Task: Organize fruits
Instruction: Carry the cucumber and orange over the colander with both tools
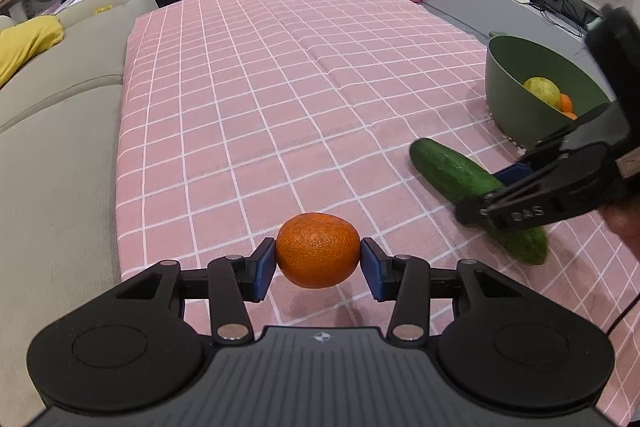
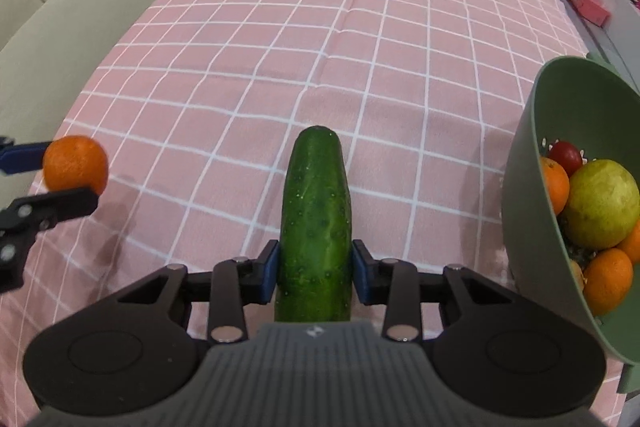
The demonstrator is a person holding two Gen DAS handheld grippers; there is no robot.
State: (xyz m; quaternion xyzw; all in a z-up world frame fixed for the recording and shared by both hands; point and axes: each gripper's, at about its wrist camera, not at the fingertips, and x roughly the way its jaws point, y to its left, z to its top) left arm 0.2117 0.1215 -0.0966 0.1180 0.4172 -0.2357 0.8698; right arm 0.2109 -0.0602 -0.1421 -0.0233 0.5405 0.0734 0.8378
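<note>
- Orange point(image 1: 318, 250) is gripped in the left tool point(image 1: 318, 263), low over the surface point(image 1: 280, 87).
- Right tool point(image 2: 315, 267) grips the cucumber point(image 2: 316, 223), long axis pointing far.
- Bowl point(image 2: 532, 187) lies right, nearer the right tool.

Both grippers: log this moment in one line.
left gripper: shut on orange | right gripper: shut on cucumber | bowl: holds fruit

My counter point(image 1: 280, 75) wears a pink cloth with a white grid. On it, right of my right hand-held gripper point(image 2: 315, 267), sits a green bowl point(image 2: 528, 195); the cucumber point(image 2: 316, 211) seems to rest on the cloth.
</note>
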